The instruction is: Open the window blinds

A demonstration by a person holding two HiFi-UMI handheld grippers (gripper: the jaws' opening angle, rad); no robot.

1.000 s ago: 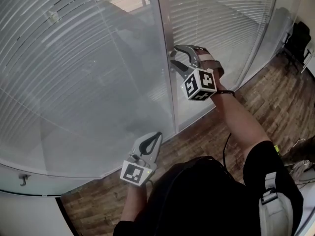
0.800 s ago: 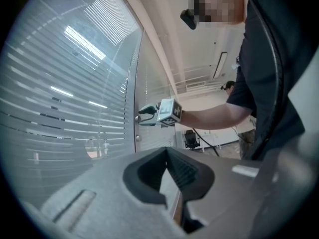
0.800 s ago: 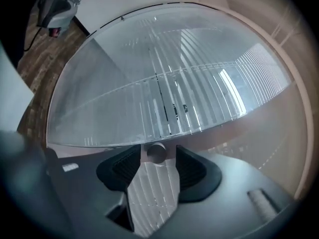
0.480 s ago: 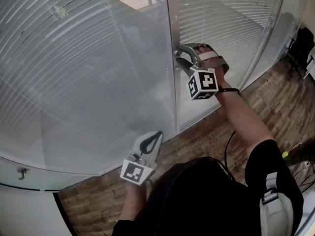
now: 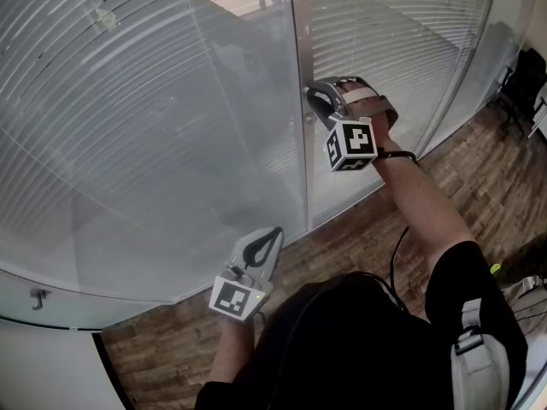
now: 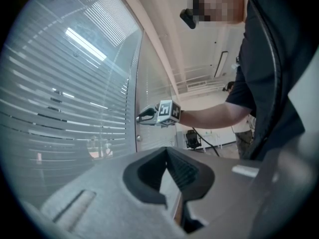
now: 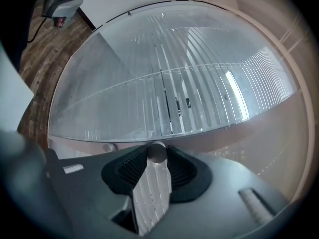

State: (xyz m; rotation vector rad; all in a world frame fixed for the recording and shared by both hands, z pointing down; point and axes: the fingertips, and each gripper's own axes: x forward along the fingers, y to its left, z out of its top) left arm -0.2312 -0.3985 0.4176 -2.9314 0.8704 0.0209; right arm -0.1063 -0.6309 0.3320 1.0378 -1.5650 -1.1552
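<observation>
The window blinds (image 5: 154, 101) sit behind the glass on both sides of the window frame (image 5: 302, 169). The right hand-held gripper (image 5: 314, 101) has just been closing, and its jaws now pinch the little round knob (image 7: 158, 152) on that frame. The left hand-held gripper (image 5: 273, 233) is lower down near the frame, jaws together, holding nothing.

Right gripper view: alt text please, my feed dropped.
The right gripper has just been closing its jaws onto a small round metal knob, pads touching both sides. Behind it run a pale frame and white slatted blinds behind glass.
</observation>
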